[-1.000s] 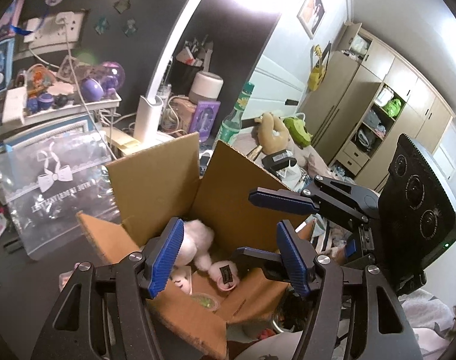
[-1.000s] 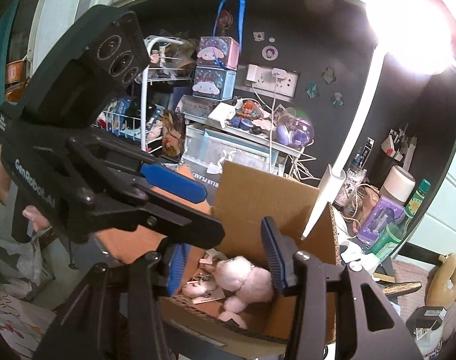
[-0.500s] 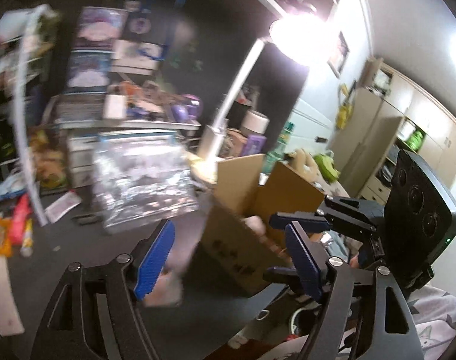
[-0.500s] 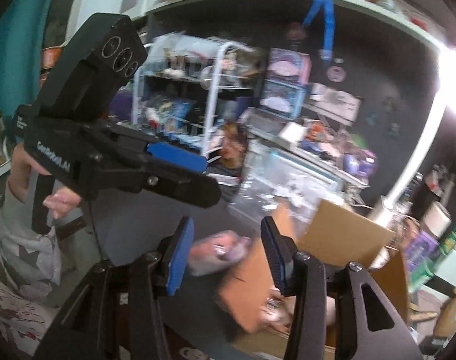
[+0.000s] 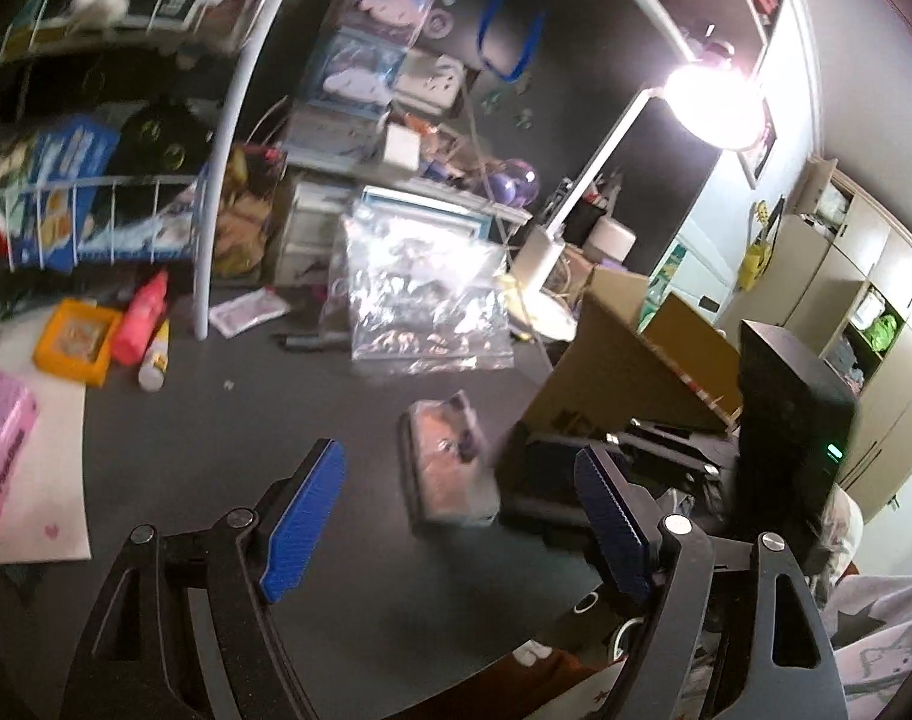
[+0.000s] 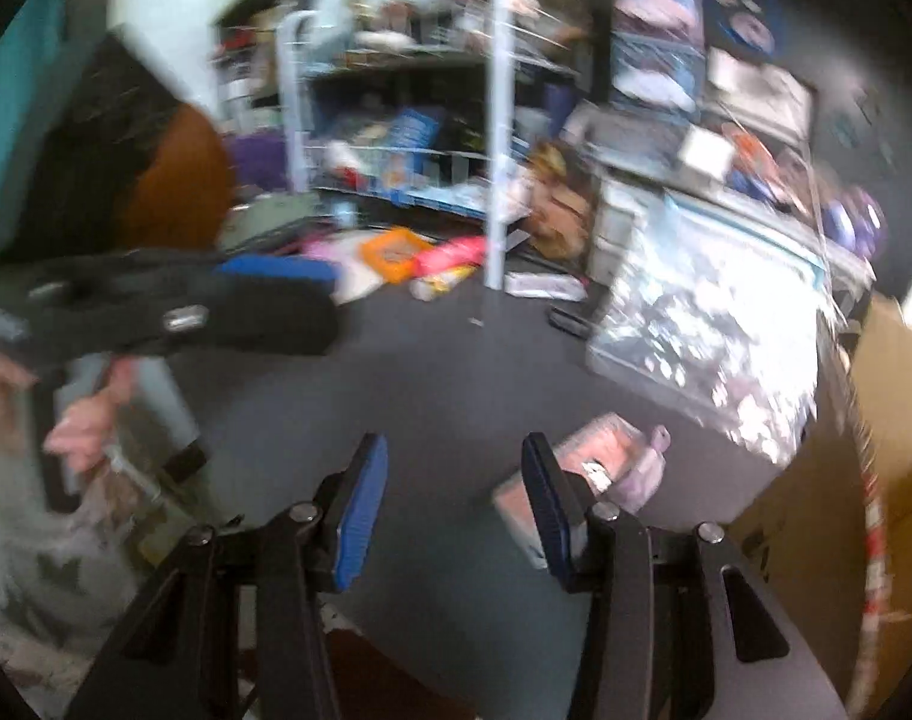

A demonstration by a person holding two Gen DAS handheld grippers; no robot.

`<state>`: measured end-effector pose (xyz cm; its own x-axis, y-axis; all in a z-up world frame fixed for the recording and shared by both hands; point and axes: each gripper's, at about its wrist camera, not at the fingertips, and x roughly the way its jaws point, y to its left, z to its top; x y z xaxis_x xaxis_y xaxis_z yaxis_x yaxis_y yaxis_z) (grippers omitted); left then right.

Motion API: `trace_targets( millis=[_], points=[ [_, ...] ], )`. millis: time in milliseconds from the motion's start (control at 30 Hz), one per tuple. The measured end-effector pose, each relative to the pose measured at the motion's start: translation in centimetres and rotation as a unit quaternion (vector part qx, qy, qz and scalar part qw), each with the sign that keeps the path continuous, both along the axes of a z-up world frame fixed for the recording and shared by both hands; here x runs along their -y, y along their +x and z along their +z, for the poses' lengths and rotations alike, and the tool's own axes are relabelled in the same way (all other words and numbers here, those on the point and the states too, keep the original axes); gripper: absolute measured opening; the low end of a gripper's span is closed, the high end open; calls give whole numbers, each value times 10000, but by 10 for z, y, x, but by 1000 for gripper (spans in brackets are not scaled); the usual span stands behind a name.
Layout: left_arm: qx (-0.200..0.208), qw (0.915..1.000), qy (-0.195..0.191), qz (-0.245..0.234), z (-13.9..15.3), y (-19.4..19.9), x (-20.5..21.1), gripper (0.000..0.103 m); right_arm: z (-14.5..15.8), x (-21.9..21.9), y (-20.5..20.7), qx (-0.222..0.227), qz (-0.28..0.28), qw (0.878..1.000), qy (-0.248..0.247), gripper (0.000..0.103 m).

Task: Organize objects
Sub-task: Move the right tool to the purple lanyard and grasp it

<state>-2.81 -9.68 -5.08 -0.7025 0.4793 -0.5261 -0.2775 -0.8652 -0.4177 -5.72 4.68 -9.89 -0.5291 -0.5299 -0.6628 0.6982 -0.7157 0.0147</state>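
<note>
Beside the cardboard box (image 5: 630,372), a pinkish packet (image 5: 450,468) on the desk (image 5: 216,420).

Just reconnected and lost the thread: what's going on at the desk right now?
A person holds both grippers over the dark desk, and neither is carrying anything. The left gripper and the right gripper both have their jaws open. A small pinkish item in clear wrapping lies on the desk between them, beside the brown cardboard box. A large clear plastic bag sits further back. Both views are motion-blurred.
</note>
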Motion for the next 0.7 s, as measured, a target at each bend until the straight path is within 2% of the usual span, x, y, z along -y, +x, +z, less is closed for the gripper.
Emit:
trace_targets(
  millis=[133, 233, 300, 700],
  points=[
    [145, 9998, 87, -62, -16, -6, 3, 77, -19, -9, -23, 25, -758, 9971, 39, 43],
    [228, 9996, 141, -88, -24, -10, 5, 77, -31, -12, -40, -54, -1170, 9927, 270, 34],
    [267, 9995, 166, -98, -28, -14, 6, 77, -37, -12, -48, -126, -1353, 9897, 458, 32],
    [452, 9986, 267, -106, -43, -30, 12, 77, -63, -14, -81, 252, -1603, 9847, 641, 23]
  ],
)
